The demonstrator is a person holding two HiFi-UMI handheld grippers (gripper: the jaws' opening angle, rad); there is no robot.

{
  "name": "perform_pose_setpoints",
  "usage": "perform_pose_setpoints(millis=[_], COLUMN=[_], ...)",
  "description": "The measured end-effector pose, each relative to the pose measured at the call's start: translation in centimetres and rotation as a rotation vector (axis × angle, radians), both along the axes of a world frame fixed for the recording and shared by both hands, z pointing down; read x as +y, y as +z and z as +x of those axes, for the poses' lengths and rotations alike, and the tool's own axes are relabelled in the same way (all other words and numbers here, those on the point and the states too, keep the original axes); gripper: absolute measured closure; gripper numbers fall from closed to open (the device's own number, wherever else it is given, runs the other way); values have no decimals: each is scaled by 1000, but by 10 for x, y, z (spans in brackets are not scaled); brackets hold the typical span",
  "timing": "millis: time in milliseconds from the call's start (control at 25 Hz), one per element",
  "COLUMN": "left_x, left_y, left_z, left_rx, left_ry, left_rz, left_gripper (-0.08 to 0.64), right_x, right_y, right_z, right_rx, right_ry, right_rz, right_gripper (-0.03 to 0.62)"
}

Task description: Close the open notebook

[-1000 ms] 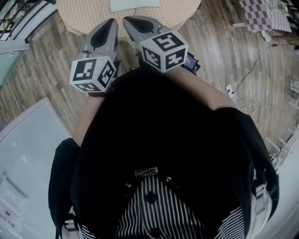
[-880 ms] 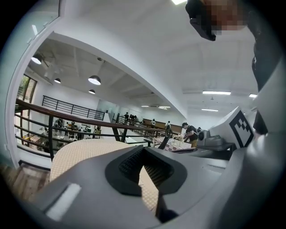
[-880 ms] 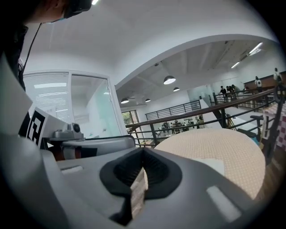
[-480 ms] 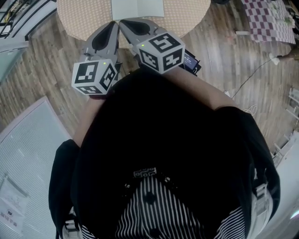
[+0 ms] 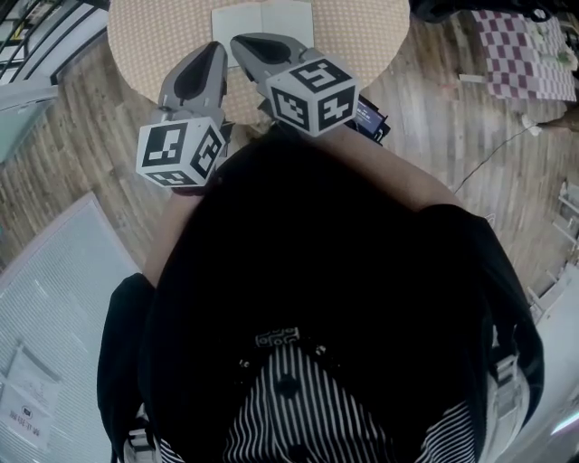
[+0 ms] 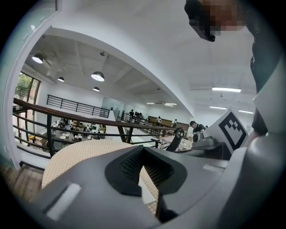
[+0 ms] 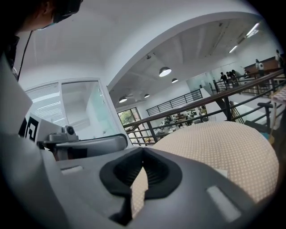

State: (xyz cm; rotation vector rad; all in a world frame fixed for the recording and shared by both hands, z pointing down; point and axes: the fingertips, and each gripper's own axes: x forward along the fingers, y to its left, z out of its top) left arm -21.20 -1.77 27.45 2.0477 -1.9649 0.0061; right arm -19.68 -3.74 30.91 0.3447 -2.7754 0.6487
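**A:** Since the left gripper (image 5: 214,47) and the right gripper (image 5: 239,41) both have their jaws pressed together on nothing, how would you shut the notebook (image 5: 262,20)?

**B:** I'd use them just as they are. The notebook lies open and flat on the round table (image 5: 163,36), further in from the table's near edge than the two tips. Both tips hang above the table's near part, just short of the pages. One closed tip could slide under the outer edge of one cover and fold it over the spine. The other could rest on the opposite page so the book doesn't skate.

**A:** Any risk?

**B:** I can't tell whether the table's dotted beige top is cloth. If it is, a digging tip might ruck it. I'd come in shallow and lift the cover rather than shove it. A single thin page could also come up alone, so catch the cover with it.

**A:** And beyond the table?

**B:** A wooden floor (image 5: 425,99) runs all round it. To the table's right there is a checked cloth (image 5: 511,45). Off the table's near left lies a pale ribbed panel (image 5: 54,271). Past the table's far side, a dark railing (image 6: 67,117) guards a lower hall where people sit. Round ceiling lamps (image 6: 97,76) hang over it.
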Motion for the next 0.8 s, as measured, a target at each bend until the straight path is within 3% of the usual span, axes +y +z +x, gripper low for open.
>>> perform_pose_setpoints(millis=[360, 600, 800], left_x=[-79, -123, -128], left_y=[9, 39, 64], left_z=[4, 19, 33], left_rx=[6, 37, 48], left_ry=[-10, 4, 32], left_rz=[-67, -135, -204], left_gripper=[557, 557, 557], right_x=[-79, -119, -131], right_y=[3, 42, 78], right_z=[7, 27, 41], right_rx=[-10, 28, 68], right_ry=[-4, 23, 37], right_rz=[-52, -148, -221], right_gripper=[591, 592, 591])
